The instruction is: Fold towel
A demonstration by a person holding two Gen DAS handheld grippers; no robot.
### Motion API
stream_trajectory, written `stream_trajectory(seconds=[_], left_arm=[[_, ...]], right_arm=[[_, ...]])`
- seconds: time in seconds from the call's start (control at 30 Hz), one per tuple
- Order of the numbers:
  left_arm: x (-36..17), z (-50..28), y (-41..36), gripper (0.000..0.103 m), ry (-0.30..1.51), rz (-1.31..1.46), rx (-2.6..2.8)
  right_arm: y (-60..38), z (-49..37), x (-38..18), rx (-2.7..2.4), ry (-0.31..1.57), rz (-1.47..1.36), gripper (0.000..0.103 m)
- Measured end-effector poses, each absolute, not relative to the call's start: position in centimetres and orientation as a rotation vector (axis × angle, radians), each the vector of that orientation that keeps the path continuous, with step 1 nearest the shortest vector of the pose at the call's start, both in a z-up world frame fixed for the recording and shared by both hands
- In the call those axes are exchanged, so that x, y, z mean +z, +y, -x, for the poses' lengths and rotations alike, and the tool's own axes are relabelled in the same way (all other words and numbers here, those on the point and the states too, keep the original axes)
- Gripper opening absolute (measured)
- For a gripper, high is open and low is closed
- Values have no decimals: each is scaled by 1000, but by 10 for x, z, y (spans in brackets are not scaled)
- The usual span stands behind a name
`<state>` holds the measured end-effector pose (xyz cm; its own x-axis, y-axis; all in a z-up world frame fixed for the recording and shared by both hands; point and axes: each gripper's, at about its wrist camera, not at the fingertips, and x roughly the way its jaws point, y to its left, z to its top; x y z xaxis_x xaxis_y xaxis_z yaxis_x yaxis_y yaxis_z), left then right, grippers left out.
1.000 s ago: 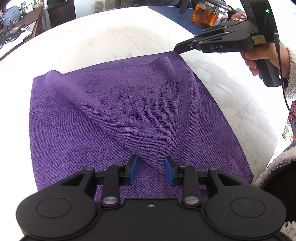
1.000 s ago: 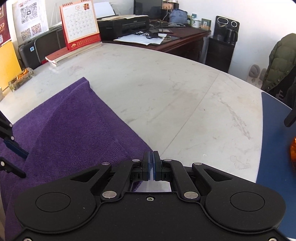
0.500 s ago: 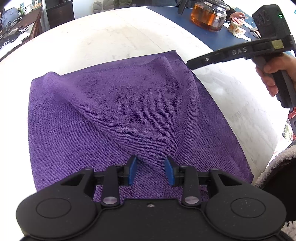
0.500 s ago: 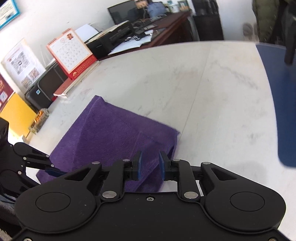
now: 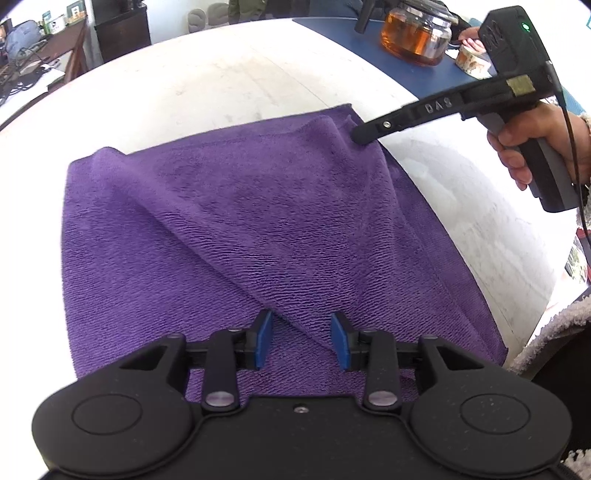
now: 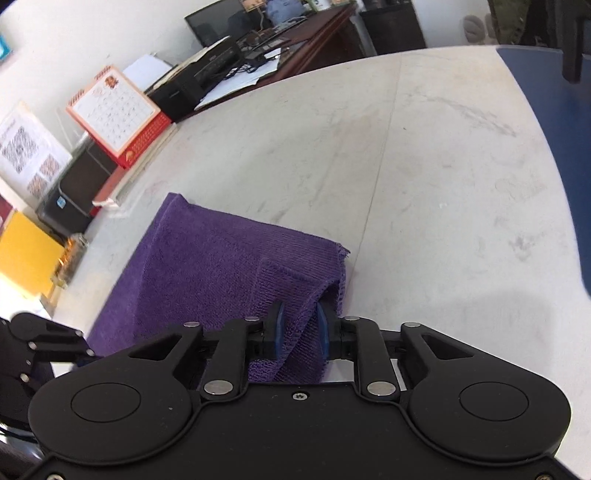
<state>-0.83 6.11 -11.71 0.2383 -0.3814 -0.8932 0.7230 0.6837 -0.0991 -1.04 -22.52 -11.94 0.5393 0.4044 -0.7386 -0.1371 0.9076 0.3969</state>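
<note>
A purple towel (image 5: pixel 258 221) lies on the white table, with a diagonal fold ridge running from its far left to its near edge. My left gripper (image 5: pixel 302 339) hovers open over the near edge; the ridge passes between its blue pads without touching them. At the towel's far right corner, a person's hand holds my right gripper (image 5: pixel 360 136) with its tip on the cloth. In the right wrist view, that gripper (image 6: pixel 300 332) is closing on a raised fold of the towel (image 6: pixel 207 258), which fills the gap between the pads.
A glass teapot of amber tea (image 5: pixel 417 33) stands on a blue mat (image 5: pixel 369 40) at the far right. A red desk calendar (image 6: pixel 114 114) and papers line the table's far edge. Bare table (image 6: pixel 406 184) lies beyond the towel. A fleece sleeve (image 5: pixel 546 332) is at the near right.
My right gripper rolled, came down onto the towel's far right corner, and its jaws opened and then took in a fold of cloth. The left gripper stayed put.
</note>
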Motion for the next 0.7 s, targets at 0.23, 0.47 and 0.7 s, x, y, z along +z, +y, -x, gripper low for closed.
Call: stream_trajectory(seconds=[0.23, 0.47, 0.7], left_arm=[[-117, 7, 72, 33, 1101, -376, -754], [-120, 8, 70, 33, 1105, -379, -759], [-121, 8, 67, 33, 1107, -383, -761]], right_arm=[[-217, 12, -95, 331, 868, -210, 4], [-221, 1, -91, 305, 852, -171, 4], [-224, -3, -113, 287, 908, -169, 4]])
